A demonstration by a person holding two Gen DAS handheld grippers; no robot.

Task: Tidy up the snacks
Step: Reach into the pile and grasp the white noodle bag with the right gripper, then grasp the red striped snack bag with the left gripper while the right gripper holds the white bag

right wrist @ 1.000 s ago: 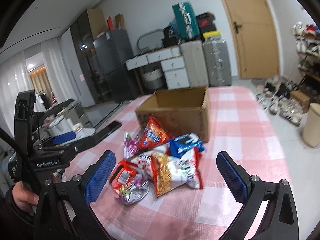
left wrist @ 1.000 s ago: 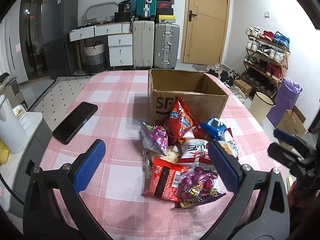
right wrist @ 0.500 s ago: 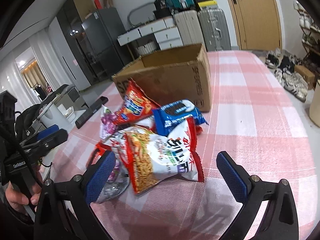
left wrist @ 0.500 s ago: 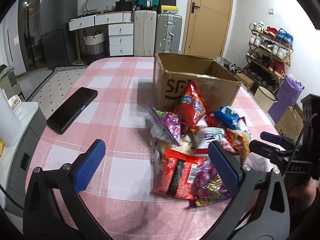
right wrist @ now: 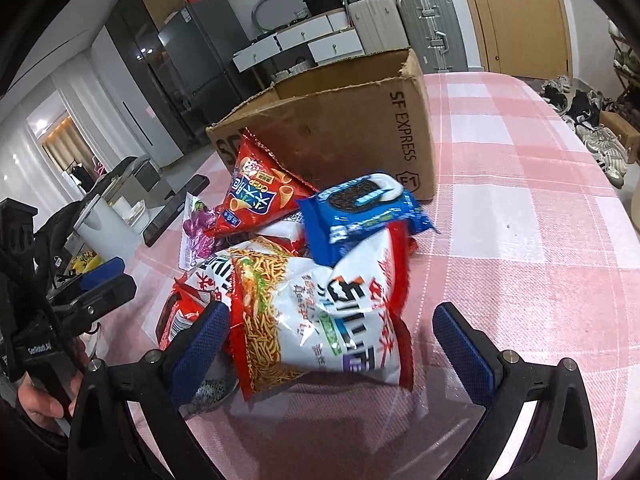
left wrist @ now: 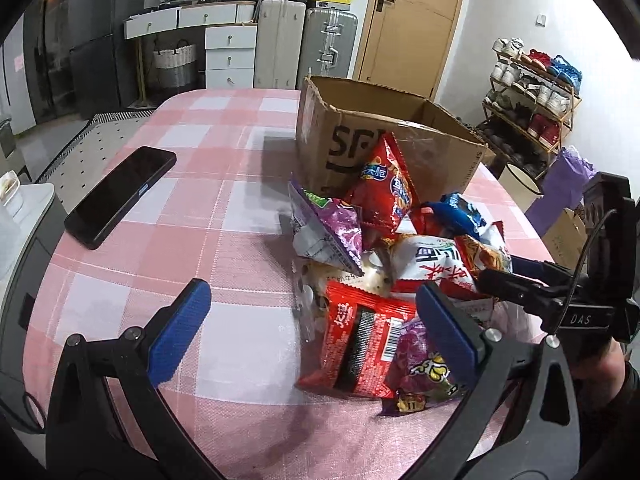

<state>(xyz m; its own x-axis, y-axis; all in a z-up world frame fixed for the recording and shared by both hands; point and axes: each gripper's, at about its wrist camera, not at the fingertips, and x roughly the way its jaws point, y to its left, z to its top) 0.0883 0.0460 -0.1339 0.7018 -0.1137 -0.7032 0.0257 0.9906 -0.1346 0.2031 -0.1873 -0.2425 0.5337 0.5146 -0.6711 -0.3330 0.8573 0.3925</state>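
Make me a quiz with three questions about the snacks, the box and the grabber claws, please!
1. Where is the snack pile?
A. Inside the cardboard box
B. On the tablecloth in front of the box
C. On the floor

2. What colour is the cookie packet with the dark round cookie on it?
A. Blue
B. Green
C. Yellow

3. What is the right gripper doing?
A. Shut on the phone
B. Open, with the white and red noodle bag between its fingers
C. Shut on the box

Answers:
1. B: the packets lie on the pink checked tablecloth, and the cardboard box stands behind them.
2. A: its wrapper is bright blue.
3. B: both blue pads stand wide apart on either side of the noodle bag. The left gripper is open too.
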